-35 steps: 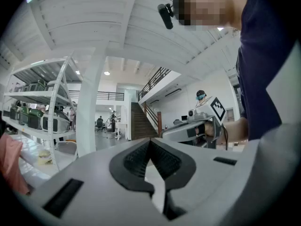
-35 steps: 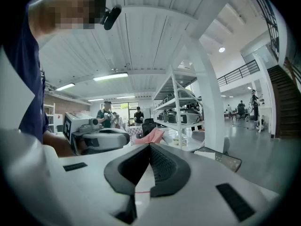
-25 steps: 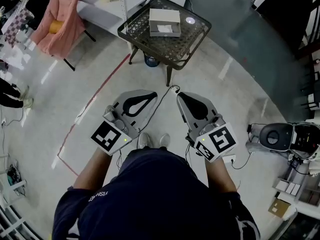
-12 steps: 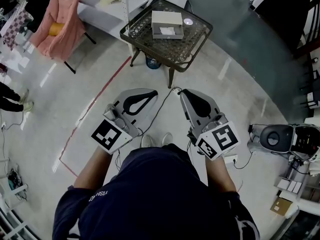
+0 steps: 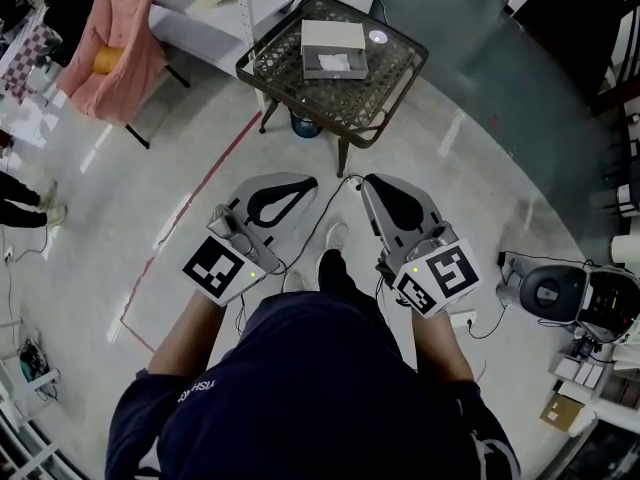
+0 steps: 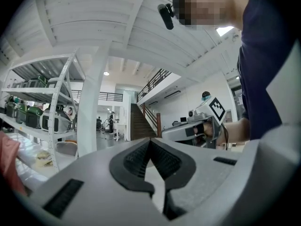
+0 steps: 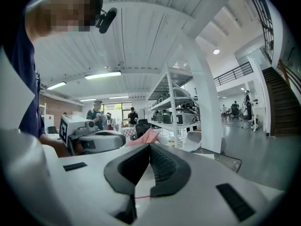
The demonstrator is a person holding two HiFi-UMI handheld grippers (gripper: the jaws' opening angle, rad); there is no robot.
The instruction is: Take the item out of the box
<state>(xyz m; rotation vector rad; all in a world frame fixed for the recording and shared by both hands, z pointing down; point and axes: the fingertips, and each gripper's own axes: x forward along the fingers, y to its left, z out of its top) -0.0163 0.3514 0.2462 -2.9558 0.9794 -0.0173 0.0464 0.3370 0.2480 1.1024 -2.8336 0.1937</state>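
1. We look steeply down over our own dark blue shirt (image 5: 310, 388) at a pale, glossy floor (image 5: 460, 203). We hold one gripper in each hand, both out level in front of the body.
2. The left gripper (image 5: 308, 182) has its jaws pressed together. In the left gripper view the black-lined tips meet at a point, and nothing sits between them.
3. The right gripper (image 5: 368, 181) is the same. In the right gripper view its jaws close tip to tip and pinch nothing.
4. The two grippers sit side by side, near each other but apart, with their tips angled slightly toward one another. Each carries a cube with a black-and-white square marker by the hand.
5. The box (image 5: 334, 48), pale and flat, lies on a small dark table (image 5: 385, 93) with a lattice top. It is well ahead of both grippers, and neither touches it. A white sheet or label lies on its upper face. We cannot tell what is inside.
6. A small pale round disc (image 5: 377, 37) rests on the table just beside the box, on its right.
7. A blue object (image 5: 303, 125) stands on the floor under the table.
8. A thin black cable (image 5: 318, 213) trails over the floor between the grippers, and one white shoe (image 5: 335, 236) shows there too.
9. A pink cloth (image 5: 120, 43) drapes over a seat at the upper left.
10. A red line (image 5: 190, 203) runs across the floor on the left.
11. A grey machine (image 5: 548, 290) sits at the right edge.
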